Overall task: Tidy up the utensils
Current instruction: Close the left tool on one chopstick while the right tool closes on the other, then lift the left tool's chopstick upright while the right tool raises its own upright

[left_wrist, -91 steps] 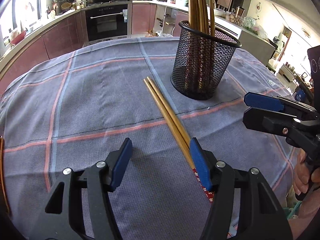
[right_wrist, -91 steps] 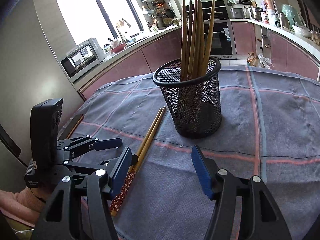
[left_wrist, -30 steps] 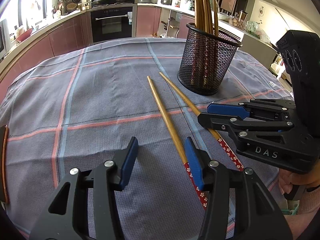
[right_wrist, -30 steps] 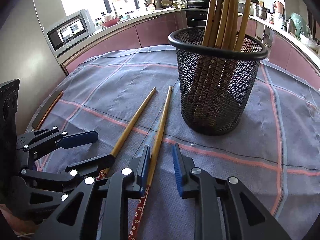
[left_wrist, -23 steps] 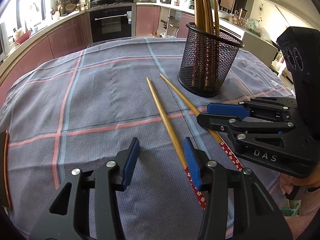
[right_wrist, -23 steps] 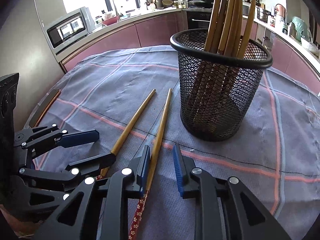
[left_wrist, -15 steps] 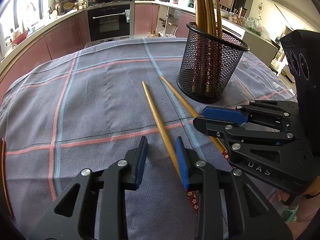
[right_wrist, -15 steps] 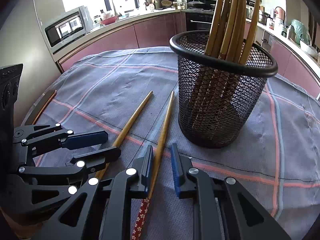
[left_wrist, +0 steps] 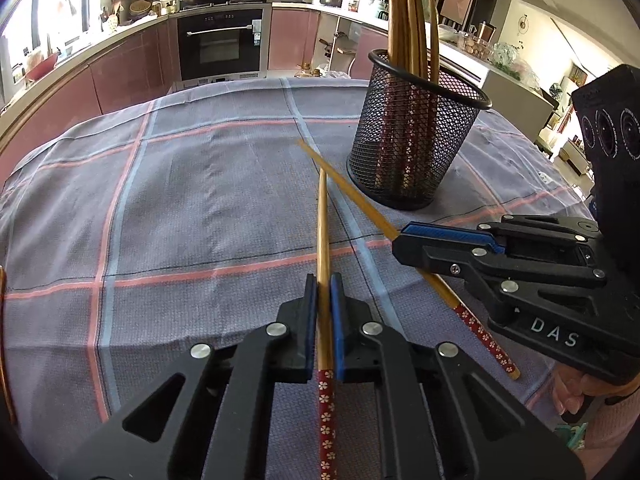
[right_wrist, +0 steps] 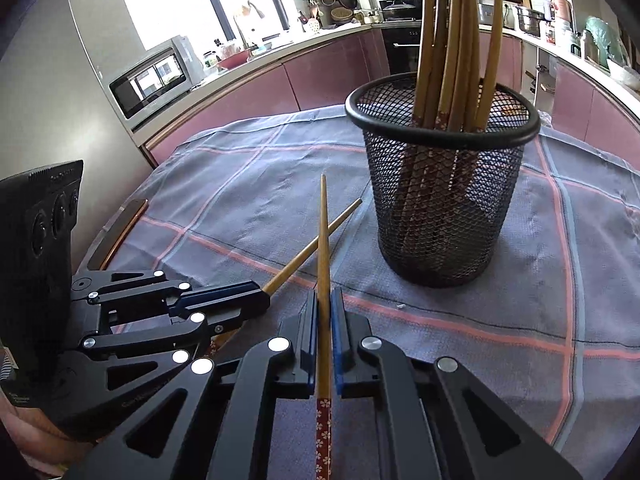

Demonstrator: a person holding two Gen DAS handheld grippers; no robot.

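Observation:
Two bamboo chopsticks with red flowered ends cross over the checked tablecloth [left_wrist: 180, 208]. My left gripper [left_wrist: 324, 280] has its jaws closing, and the pads press on one chopstick [left_wrist: 322, 220], which points ahead. In the right wrist view my right gripper [right_wrist: 324, 294] is likewise closing, pads pressed on the other chopstick [right_wrist: 323, 232]. Each gripper shows in the other's view: the right gripper [left_wrist: 404, 238] on the slanting chopstick [left_wrist: 360, 204], the left gripper [right_wrist: 262, 298] on its chopstick [right_wrist: 308, 256]. A black mesh holder [left_wrist: 412, 152] [right_wrist: 440, 208] with several chopsticks stands just beyond.
A person's hand [left_wrist: 576, 392] holds the right gripper's handle. A flat brown-edged object [right_wrist: 120, 232] lies at the table's left edge. Kitchen counters, an oven [left_wrist: 220, 44] and a microwave [right_wrist: 152, 76] ring the room behind the table.
Both grippers have shut, each on one chopstick. The chopsticks lay side by side on the cloth; now they cross, each pointing straight out from its gripper.

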